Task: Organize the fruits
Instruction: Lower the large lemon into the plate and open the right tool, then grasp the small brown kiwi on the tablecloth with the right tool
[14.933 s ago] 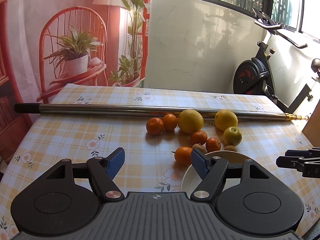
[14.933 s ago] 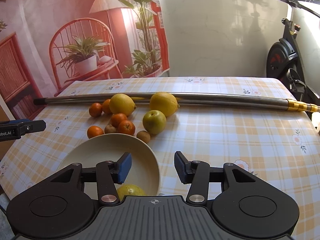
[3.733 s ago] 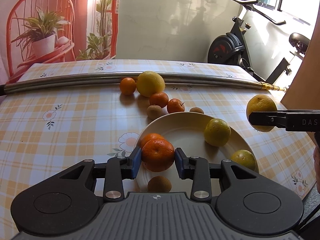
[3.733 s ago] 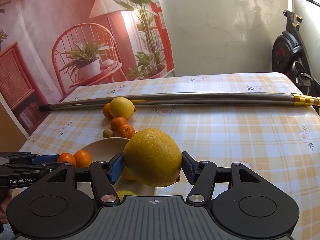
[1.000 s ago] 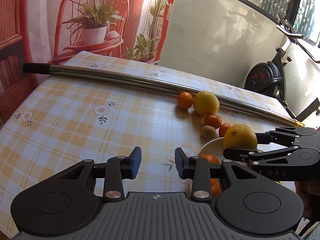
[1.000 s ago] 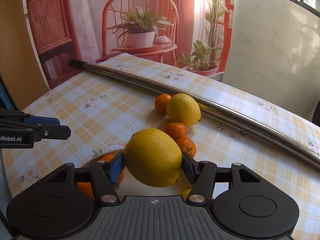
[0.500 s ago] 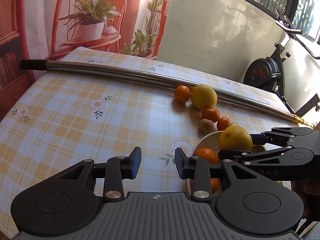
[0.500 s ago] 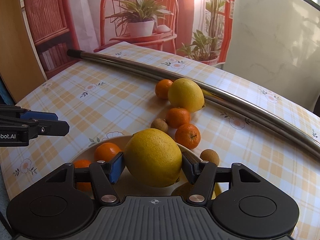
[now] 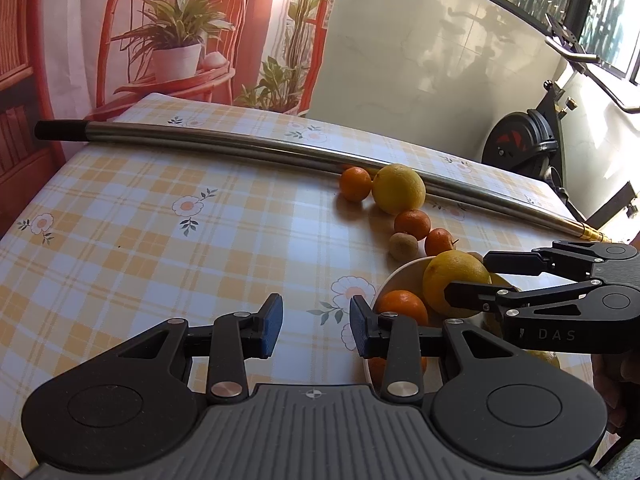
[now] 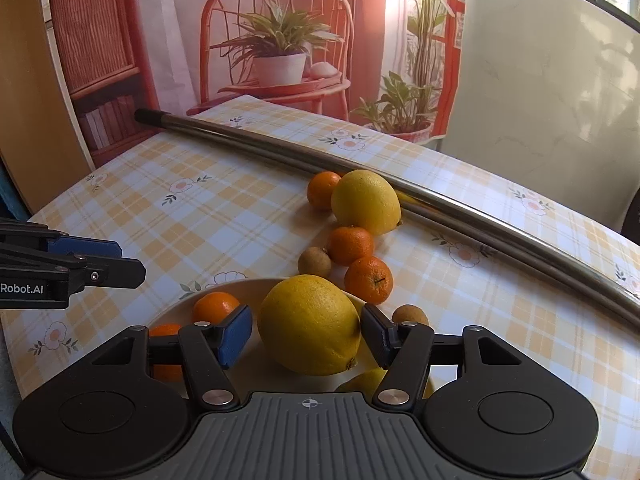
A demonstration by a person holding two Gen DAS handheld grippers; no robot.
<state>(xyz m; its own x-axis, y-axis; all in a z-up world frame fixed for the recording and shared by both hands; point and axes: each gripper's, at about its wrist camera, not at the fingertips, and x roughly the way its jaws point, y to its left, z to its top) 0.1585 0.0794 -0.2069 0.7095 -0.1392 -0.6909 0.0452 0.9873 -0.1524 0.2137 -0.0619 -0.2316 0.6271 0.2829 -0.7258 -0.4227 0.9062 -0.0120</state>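
Right gripper [image 10: 307, 336] holds a large yellow citrus [image 10: 309, 324] over the bowl [image 10: 224, 290]; left gripper [image 9: 316, 328] holds nothing.

The right fingers [image 10: 236, 334] press on both sides of the large yellow citrus, which hangs just above the bowl's middle. The left fingers [image 9: 271, 330] stand narrowly parted with only bare checked surface [image 9: 160, 240] between them, just left of the bowl. Two oranges [image 10: 216, 307] lie in the bowl. Beyond its rim, on the surface, sit two small brown fruits [image 10: 314, 262], three more oranges [image 10: 368, 279] and another yellow citrus [image 10: 365, 202], which lies against a metal pole [image 10: 480, 216].
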